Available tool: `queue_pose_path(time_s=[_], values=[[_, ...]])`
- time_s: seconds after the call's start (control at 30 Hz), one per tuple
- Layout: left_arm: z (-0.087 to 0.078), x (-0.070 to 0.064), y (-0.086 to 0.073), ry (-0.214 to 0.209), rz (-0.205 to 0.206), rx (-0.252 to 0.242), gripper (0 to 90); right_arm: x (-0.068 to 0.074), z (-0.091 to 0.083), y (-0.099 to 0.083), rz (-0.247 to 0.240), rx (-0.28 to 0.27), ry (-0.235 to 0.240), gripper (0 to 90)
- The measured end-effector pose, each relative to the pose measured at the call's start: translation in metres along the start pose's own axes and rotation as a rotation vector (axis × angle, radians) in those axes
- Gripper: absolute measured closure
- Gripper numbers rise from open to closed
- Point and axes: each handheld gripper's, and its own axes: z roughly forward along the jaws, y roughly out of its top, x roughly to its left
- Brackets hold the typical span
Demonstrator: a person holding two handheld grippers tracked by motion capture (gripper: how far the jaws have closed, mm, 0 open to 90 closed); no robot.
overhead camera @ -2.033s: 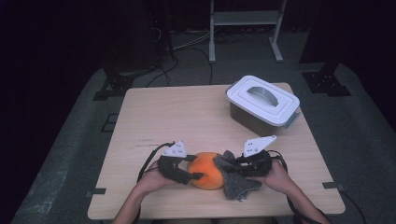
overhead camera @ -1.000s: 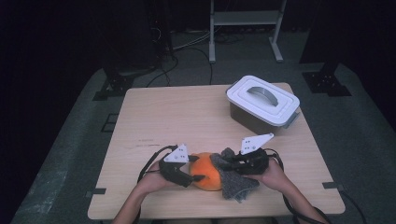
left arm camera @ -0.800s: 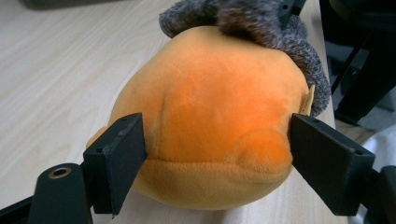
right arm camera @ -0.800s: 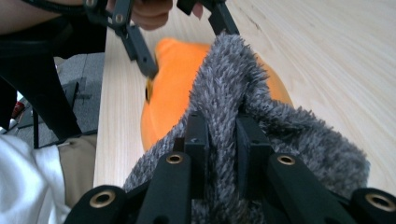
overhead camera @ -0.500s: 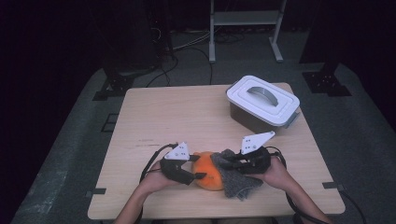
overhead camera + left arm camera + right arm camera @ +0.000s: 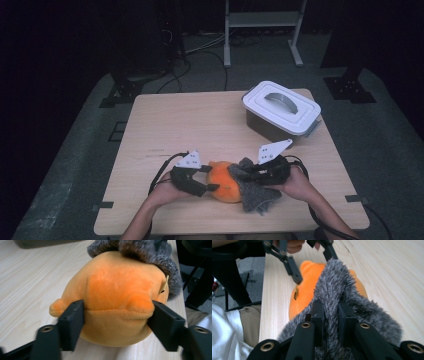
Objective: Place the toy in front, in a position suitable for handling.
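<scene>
Barely anything shifts since before: your left gripper [image 6: 209, 178] still clamps the orange plush toy [image 6: 223, 181] at the table's [image 6: 200, 125] near edge, while your right gripper [image 6: 329, 312] pinches the grey furry cloth [image 6: 339, 292] draped over it.

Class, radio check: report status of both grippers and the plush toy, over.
Left gripper shut on orange plush. Right gripper shut on grey furry cloth draped over plush. Lidded box far off, nothing blocking.

The high view looks forward and down from above the person's side, taking in the whole counter [image 6: 165, 125] from afar. Each gripper view rides its hand-held gripper, low and very close, facing the other across the orange plush [image 6: 117, 302], which all three views share
</scene>
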Motion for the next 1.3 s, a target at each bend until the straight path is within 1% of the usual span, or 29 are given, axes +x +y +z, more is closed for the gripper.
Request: queue_pose_path(time_s=[0.03,0.07,0.13,0.17,0.23,0.3,0.37,0.5,0.6,0.67,0.77,0.83,0.9,0.97,1.03,1.07,1.1,1.13,1.17,1.2,1.23,1.27,1.3], values=[[0.0,-0.002,0.001,0.009,0.009,-0.01,35.9,0.001,-0.001,0.003,-0.013,-0.004,0.002,76.7],[0.0,-0.004,0.003,0.016,0.027,-0.012,37.4,0.003,-0.001,0.007,-0.018,-0.012,0.008,76.7],[0.0,-0.008,0.006,0.026,0.052,-0.029,39.1,0.007,0.001,0.016,-0.045,-0.014,0.013,76.7],[0.0,-0.01,0.008,0.031,0.069,-0.03,39.7,0.008,0.003,0.02,-0.055,-0.011,0.016,76.6],[0.001,-0.011,0.009,0.041,0.08,-0.02,40.0,0.01,0.011,0.025,-0.075,0.002,0.02,76.6],[0.001,-0.008,0.005,0.039,0.067,-0.015,40.2,0.009,0.016,0.025,-0.076,0.011,0.02,76.7],[0.0,-0.006,0.003,0.036,0.056,-0.013,40.2,0.006,0.017,0.02,-0.061,0.012,0.02,76.6],[0.0,-0.006,0.003,0.036,0.055,-0.012,40.0,0.0,0.011,0.007,-0.017,-0.005,0.016,76.6],[0.0,-0.006,0.003,0.034,0.054,-0.014,39.8,-0.002,0.006,-0.002,0.012,-0.019,0.008,76.6],[0.001,-0.007,0.004,0.035,0.059,-0.015,40.2,-0.003,0.004,-0.007,0.021,-0.027,0.006,76.6],[0.001,-0.007,0.003,0.036,0.049,-0.012,40.3,0.001,0.0,-0.01,0.02,-0.04,-0.01,76.6],[0.0,-0.006,0.003,0.044,0.041,-0.012,40.3,0.008,-0.002,-0.008,-0.001,-0.051,-0.023,76.6],[0.0,-0.005,0.003,0.044,0.036,-0.015,39.7,0.018,-0.003,-0.004,-0.026,-0.069,-0.016,76.6],[0.0,-0.006,0.003,0.04,0.036,-0.021,37.5,0.023,0.0,-0.002,-0.057,-0.055,-0.017,76.6],[-0.001,-0.006,0.004,0.037,0.044,-0.032,32.0,0.023,0.004,-0.006,-0.063,-0.033,-0.017,76.7],[-0.001,-0.007,0.005,0.038,0.045,-0.048,27.6,0.022,0.005,-0.009,-0.057,-0.03,-0.017,76.9],[0.0,-0.007,0.005,0.035,0.053,-0.056,22.8,0.018,0.004,-0.012,-0.049,-0.04,-0.02,76.9],[0.001,-0.008,0.006,0.03,0.063,-0.055,18.8,0.016,0.001,-0.014,-0.034,-0.045,-0.029,76.9],[0.004,-0.008,0.007,0.016,0.074,-0.06,16.9,0.014,0.0,-0.015,-0.032,-0.049,-0.037,76.9],[0.007,-0.009,0.008,0.008,0.085,-0.066,14.9,0.011,-0.003,-0.017,-0.02,-0.053,-0.04,76.9],[0.012,-0.009,0.009,0.01,0.099,-0.067,12.0,0.008,-0.005,-0.02,-0.009,-0.058,-0.038,76.9],[0.016,-0.01,0.01,0.021,0.112,-0.064,10.8,0.005,-0.007,-0.022,0.003,-0.063,-0.034,76.9],[0.019,-0.01,0.012,0.033,0.115,-0.062,11.1,0.003,-0.007,-0.024,0.011,-0.067,-0.031,76.9]])
